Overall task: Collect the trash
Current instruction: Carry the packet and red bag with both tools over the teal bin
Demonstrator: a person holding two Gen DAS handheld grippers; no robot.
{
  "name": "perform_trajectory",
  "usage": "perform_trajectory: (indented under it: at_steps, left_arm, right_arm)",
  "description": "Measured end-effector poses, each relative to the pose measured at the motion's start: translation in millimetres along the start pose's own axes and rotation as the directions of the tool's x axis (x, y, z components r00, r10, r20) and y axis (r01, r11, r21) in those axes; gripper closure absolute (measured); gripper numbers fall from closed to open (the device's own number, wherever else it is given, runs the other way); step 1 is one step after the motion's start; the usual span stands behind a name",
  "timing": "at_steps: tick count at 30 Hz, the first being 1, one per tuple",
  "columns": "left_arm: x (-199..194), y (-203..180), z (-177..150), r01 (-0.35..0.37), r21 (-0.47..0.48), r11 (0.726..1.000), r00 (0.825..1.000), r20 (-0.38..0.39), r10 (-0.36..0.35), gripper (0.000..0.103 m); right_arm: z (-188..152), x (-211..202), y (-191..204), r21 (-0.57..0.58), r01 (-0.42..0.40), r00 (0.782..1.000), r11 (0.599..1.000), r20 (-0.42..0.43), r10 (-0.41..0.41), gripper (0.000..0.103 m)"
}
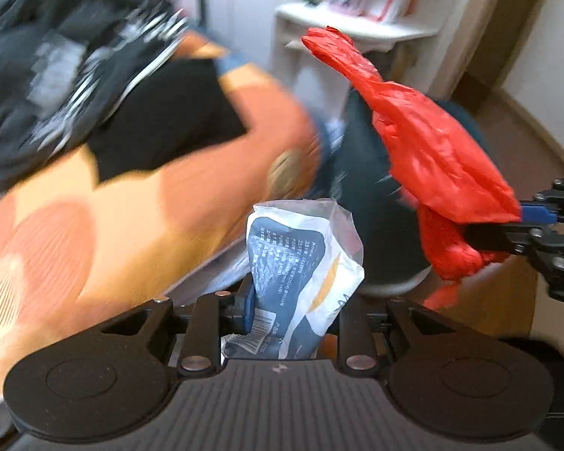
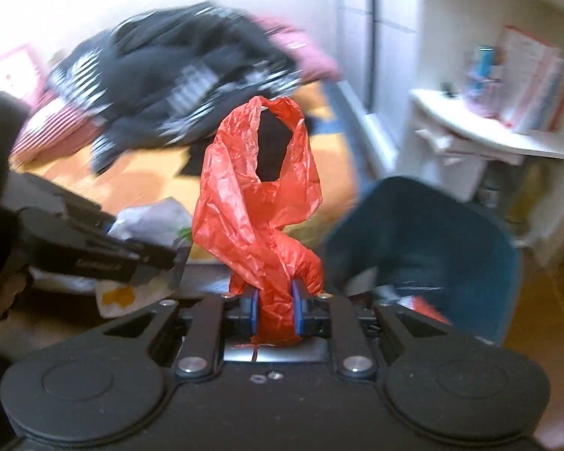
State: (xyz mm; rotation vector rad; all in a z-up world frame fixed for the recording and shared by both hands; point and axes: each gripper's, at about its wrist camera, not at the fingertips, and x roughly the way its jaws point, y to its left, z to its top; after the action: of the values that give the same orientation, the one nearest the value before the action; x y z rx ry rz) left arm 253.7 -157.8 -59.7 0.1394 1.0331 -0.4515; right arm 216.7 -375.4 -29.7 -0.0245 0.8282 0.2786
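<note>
You are gripping a crumpled white and dark blue wrapper (image 1: 304,282) in your left gripper (image 1: 293,312), its blue pads pressing on the lower part of the packet while the top, with a bit of clear film, is sticking up between the fingers. Printed text and a barcode are showing on its face. In the right wrist view that same gripper (image 2: 158,259) is reaching in from the left with the wrapper (image 2: 146,233) bunched at its tip, and part of your hand (image 2: 0,289) is showing at the edge.

Your right gripper (image 2: 276,310) is clamping a red plastic bag (image 2: 259,203), its blue pads squeezing the twisted neck; the rest is standing up loosely, one handle forming an open loop at the top. From the left wrist view, the right gripper (image 1: 522,221) is coming in from the right edge with the red bag (image 1: 428,150) billowing up and to the left of it.

Behind both pieces of trash, an orange bedspread (image 1: 139,218) is lying blurred, with dark clothing (image 2: 176,75) heaped on it. A dark blue chair (image 2: 432,233) is standing near a white shelf (image 2: 481,127) holding books
</note>
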Motion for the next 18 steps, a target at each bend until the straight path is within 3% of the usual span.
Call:
perform_trajectory:
  at_steps: [9, 18]
  left_arm:
    - [39.0, -92.5, 79.6, 0.066, 0.029, 0.997, 0.997, 0.047, -0.067, 0.079]
    - [106.9, -136.9, 114.5, 0.070, 0.046, 0.996, 0.997, -0.035, -0.069, 0.079]
  right_arm:
    - [-11.7, 14.9, -85.5, 0.141, 0.116, 0.993, 0.983, -0.040, -0.111, 0.086]
    - [-24.7, 56.8, -116.8, 0.173, 0.178, 0.979, 0.969, -0.132, -0.156, 0.086]
